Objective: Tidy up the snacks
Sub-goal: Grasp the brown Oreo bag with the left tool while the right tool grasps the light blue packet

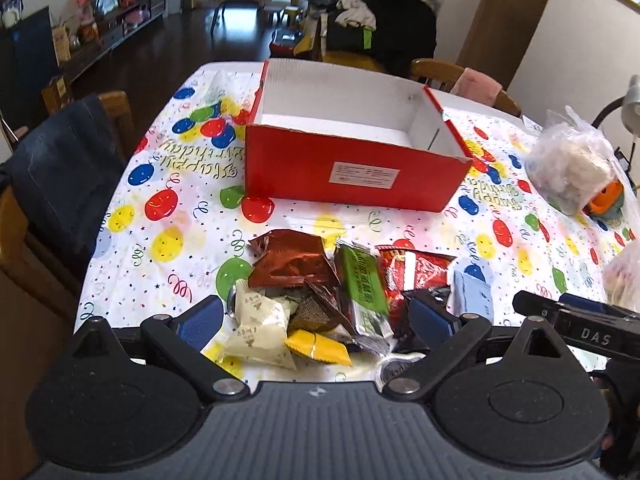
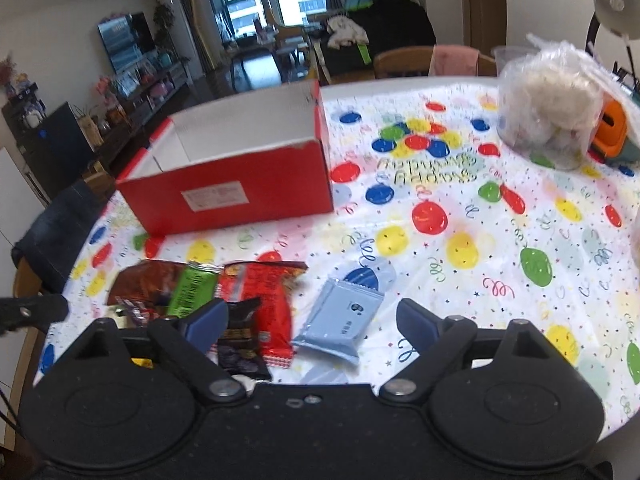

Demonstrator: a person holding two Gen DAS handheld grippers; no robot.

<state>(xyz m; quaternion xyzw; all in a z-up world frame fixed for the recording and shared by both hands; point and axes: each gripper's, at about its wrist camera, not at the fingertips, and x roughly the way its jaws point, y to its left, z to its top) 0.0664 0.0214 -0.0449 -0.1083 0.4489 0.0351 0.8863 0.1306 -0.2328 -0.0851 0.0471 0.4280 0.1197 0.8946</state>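
Several snack packets lie heaped low in the frame, near the empty red box on the desk. We hold left gripper and right gripper with jaws wide, gripping nothing. The blue packet lies apart: light, crinkly, slippery foil, we judge; best pinched across its flat middle.
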